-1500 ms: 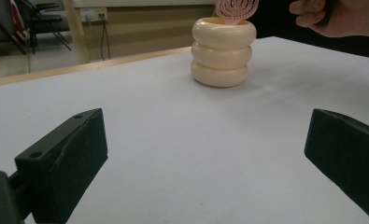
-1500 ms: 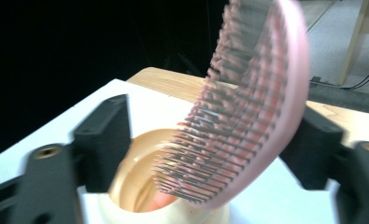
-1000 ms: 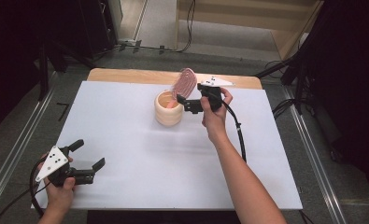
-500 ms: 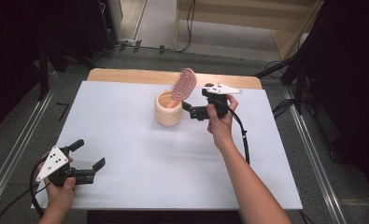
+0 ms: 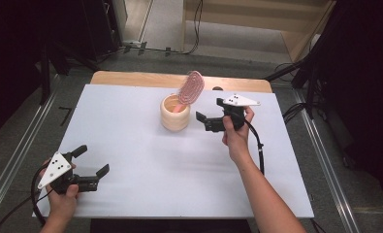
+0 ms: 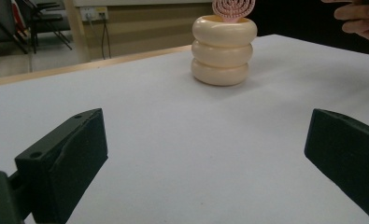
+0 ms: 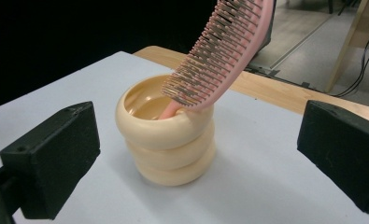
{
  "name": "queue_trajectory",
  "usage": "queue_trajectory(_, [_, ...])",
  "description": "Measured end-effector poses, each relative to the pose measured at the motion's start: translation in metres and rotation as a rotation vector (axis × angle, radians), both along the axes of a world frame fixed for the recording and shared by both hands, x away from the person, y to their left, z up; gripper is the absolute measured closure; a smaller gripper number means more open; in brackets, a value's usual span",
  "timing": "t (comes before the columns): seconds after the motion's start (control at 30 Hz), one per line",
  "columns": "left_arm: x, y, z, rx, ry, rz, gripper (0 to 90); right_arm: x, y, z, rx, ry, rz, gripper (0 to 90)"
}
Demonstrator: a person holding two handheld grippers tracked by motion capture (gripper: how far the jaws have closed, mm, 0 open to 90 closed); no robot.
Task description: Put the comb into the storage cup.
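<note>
**Brush stands in the cup, both grippers empty**

High view: the pink brush (image 5: 191,87) stands handle-down in the cream cup (image 5: 175,112), its head leaning over the rim toward the far right. That lean is probably just the handle propped against the cup wall. The cup sits on the white table (image 5: 131,126), toward its far middle. The right gripper (image 5: 204,120) hovers just beside the cup, jaws spread and holding nothing; the hand grips it from behind, forearm stretched up the table. The left gripper (image 5: 91,161) rests near the front left corner, well apart from the cup, jaws likewise released, likely parked as it has no part here.

Left gripper view: the jaws stand wide apart over bare table, pointed at the cup (image 6: 224,50) in the distance, the brush head (image 6: 232,8) poking above it.

Right gripper view: the spread jaws flank the cup (image 7: 166,135) without touching it. The brush (image 7: 219,51) leans toward the right, bristles facing down.
</note>
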State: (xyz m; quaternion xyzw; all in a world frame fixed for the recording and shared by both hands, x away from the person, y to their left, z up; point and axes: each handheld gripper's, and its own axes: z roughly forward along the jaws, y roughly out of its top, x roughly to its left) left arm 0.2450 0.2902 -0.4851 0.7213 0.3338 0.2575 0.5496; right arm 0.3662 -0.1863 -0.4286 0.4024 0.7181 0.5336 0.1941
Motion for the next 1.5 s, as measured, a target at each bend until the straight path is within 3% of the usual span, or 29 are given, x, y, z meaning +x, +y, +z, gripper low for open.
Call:
queue_trajectory(0.97, [0.000,-0.001,0.000,0.007,0.000,0.003,0.0,-0.046,-0.045,-0.020,-0.003,-0.033,-0.034,0.0])
queue_trajectory(1.5, [0.000,-0.002,0.000,0.010,-0.002,0.002,0.0,-0.069,-0.069,-0.035,0.010,-0.018,-0.064,0.0])
